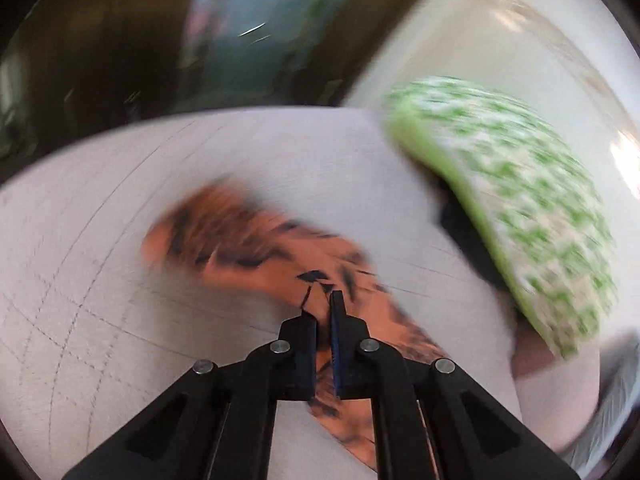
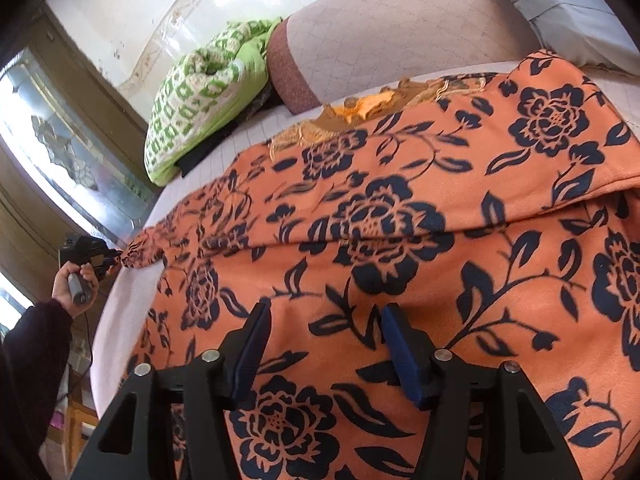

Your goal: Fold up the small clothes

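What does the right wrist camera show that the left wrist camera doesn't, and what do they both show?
Only the right wrist view shows the open right gripper, the garment's yellow neckline and the hand holding the left gripper. Only the left wrist view shows the left gripper's closed jaws up close, pinching cloth. Both show the orange floral garment and the green-and-white bundle.

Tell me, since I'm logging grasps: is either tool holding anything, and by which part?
The left tool pinches the orange black-flowered cloth garment by a bunched corner at its far left; the right tool is open, holding nothing.
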`<state>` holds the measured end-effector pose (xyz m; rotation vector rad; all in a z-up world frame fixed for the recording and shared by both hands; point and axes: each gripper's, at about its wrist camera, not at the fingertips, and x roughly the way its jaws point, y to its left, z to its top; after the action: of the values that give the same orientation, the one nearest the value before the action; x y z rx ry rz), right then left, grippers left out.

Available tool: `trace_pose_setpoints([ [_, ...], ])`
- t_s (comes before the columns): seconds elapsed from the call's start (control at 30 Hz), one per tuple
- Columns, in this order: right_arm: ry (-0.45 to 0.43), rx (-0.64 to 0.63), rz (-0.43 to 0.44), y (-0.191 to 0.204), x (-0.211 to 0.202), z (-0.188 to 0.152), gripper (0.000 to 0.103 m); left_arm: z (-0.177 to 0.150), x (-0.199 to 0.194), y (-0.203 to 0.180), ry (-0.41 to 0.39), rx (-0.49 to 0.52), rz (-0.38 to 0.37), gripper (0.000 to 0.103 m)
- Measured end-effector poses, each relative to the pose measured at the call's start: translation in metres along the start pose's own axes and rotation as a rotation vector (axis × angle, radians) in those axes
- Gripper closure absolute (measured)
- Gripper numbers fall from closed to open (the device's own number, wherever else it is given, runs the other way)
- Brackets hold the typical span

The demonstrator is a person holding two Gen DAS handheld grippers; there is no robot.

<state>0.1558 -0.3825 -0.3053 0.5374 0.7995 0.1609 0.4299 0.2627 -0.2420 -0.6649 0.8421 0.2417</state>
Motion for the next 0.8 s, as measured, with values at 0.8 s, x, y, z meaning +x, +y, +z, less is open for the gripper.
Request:
trace_pose_setpoints([
  [0.8, -0.511, 0.527, -0.114, -0.165, -0.176, 0.062, 0.042, -0.401, -0.110, -0.378, 0.401, 0.887, -0.404, 0.088],
])
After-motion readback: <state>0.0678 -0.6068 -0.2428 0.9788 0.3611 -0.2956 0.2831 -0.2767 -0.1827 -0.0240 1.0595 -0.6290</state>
